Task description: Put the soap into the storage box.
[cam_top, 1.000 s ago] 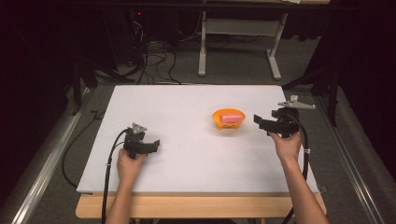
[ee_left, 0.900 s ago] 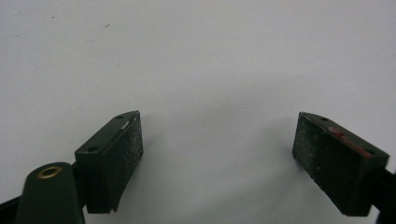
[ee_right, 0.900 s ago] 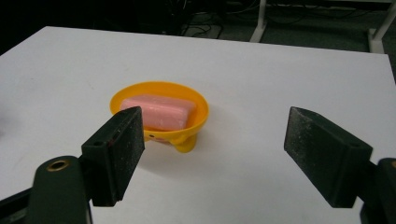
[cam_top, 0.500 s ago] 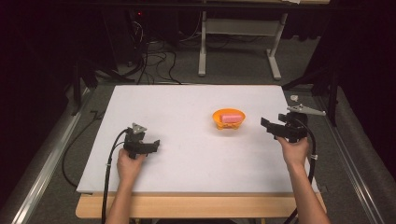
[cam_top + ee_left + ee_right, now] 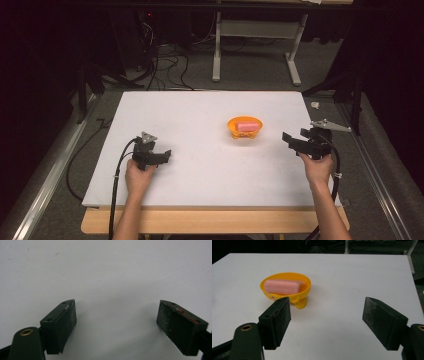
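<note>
An orange bowl holding a pink soap bar stands right of centre on the white board. My right gripper hovers to the right of the bowl and points left at it. In the right gripper view the bowl and the soap bar lie beyond the left jaw; the right gripper is open, its jaws have just been closing, and nothing is between them. My left gripper rests low over the board's front left, open over bare board.
A grey metal bracket lies off the board's right edge. Cables and a table frame sit on the floor behind. The wooden table edge runs along the front.
My right gripper has drawn away from the bowl, to the right and a little toward the person. The left gripper, bowl and soap have kept their places.
</note>
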